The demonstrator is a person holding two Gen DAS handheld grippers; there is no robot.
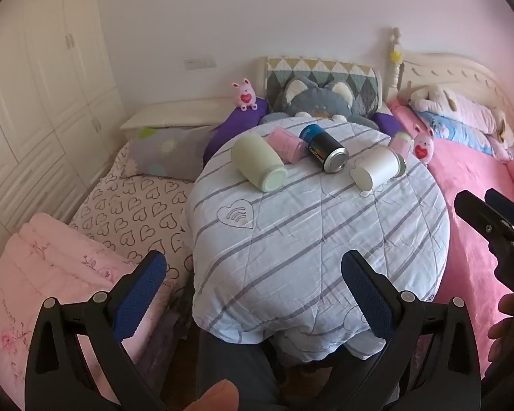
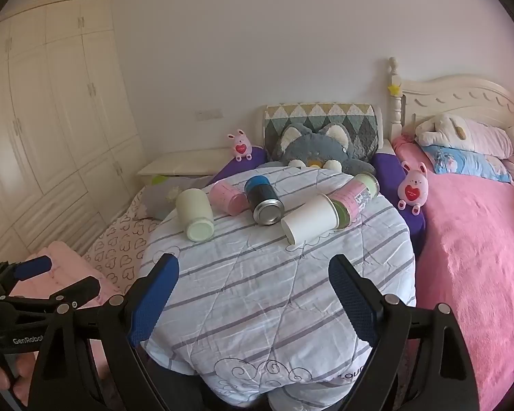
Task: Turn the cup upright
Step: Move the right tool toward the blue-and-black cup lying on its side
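Several cups and cans lie on their sides at the far end of a round table covered with a striped quilt. From the left: a pale green cup, a pink cup, a black and blue can, a white paper cup, and a pink and green cup. My left gripper is open and empty over the near table edge. My right gripper is open and empty, also at the near edge. Neither touches a cup.
A grey cat plush sits behind the table. A pink bed lies to the right, and a heart-print bed with a folded pink blanket to the left. Small pink bunny toys stand beside the table. A white wardrobe fills the left wall.
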